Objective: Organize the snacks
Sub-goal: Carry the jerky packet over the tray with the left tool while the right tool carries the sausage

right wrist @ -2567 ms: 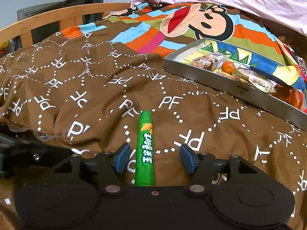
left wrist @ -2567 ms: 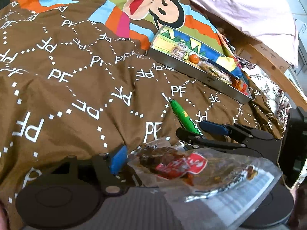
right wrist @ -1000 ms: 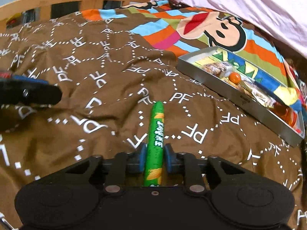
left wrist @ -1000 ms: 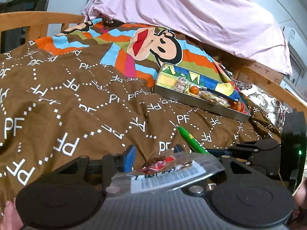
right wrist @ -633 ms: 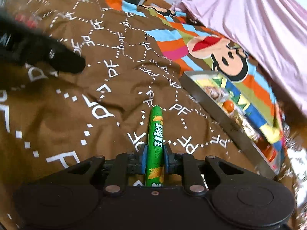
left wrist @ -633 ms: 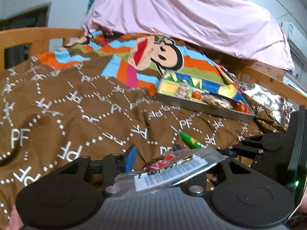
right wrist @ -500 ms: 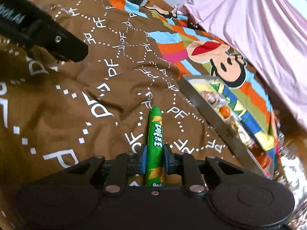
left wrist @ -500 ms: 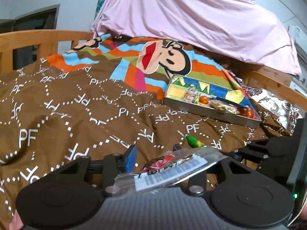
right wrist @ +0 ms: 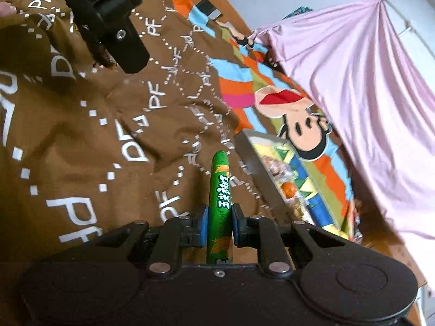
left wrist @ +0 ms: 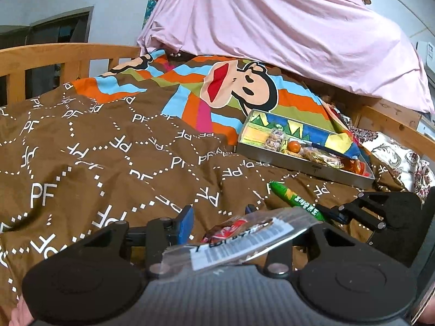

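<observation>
Slim green snack stick [right wrist: 219, 203] was clamped between right gripper [right wrist: 219, 224] fingers. Crinkly clear snack packet [left wrist: 239, 240] was pinched by left gripper [left wrist: 217, 224].

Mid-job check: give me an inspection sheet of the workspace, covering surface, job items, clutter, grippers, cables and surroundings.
Surface: brown quilt with white PF lettering, rumpled, on a bed.
Job's things: grey metal tray holds several wrapped snacks and a small orange ball; green stick-shaped snack; clear plastic snack packet with red label.
Clutter: nothing seen.
Grippers: right gripper is shut on the green stick; left gripper holds the clear packet.
Cables: nothing seen.
Surroundings: wooden bed rail, pink draped sheet, cartoon monkey print.
</observation>
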A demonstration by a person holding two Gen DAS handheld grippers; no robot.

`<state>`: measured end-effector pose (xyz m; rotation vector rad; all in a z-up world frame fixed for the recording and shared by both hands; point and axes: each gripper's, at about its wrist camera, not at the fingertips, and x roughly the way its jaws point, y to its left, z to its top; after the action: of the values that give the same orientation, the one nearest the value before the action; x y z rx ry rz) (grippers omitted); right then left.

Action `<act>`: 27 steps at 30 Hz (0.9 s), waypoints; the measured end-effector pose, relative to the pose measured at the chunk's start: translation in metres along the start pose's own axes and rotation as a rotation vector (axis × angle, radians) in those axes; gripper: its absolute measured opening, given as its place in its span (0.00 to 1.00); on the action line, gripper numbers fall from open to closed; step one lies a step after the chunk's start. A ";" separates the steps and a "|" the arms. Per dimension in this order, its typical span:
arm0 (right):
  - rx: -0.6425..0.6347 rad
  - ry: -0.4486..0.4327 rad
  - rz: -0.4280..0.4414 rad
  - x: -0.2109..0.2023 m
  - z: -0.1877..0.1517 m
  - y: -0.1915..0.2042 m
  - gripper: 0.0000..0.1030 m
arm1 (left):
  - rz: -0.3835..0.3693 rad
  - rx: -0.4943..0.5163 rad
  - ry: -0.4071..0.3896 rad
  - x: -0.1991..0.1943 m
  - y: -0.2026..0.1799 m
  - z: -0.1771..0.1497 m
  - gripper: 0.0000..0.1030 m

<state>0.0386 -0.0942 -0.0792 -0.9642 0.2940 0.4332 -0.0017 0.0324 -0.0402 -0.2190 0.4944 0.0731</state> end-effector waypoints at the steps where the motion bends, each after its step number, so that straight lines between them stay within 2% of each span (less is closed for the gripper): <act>1: 0.004 -0.004 -0.004 -0.002 0.001 -0.001 0.18 | 0.000 -0.004 -0.002 0.000 0.000 0.001 0.44; 9: 0.035 -0.082 -0.050 -0.012 0.007 -0.015 0.18 | -0.027 -0.019 -0.018 0.008 0.000 0.012 0.44; 16: -0.008 -0.144 -0.083 -0.004 0.009 -0.039 0.18 | -0.050 -0.001 -0.031 0.029 -0.009 0.035 0.44; 20: 0.056 -0.149 -0.125 0.015 0.006 -0.069 0.18 | -0.074 0.041 -0.036 0.049 -0.024 0.052 0.44; 27: 0.322 -0.098 -0.224 0.064 -0.006 -0.132 0.18 | -0.125 0.043 -0.031 0.106 -0.061 0.091 0.44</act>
<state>0.1584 -0.1502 -0.0139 -0.6493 0.1576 0.2179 0.1406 -0.0048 -0.0010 -0.2062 0.4505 -0.0558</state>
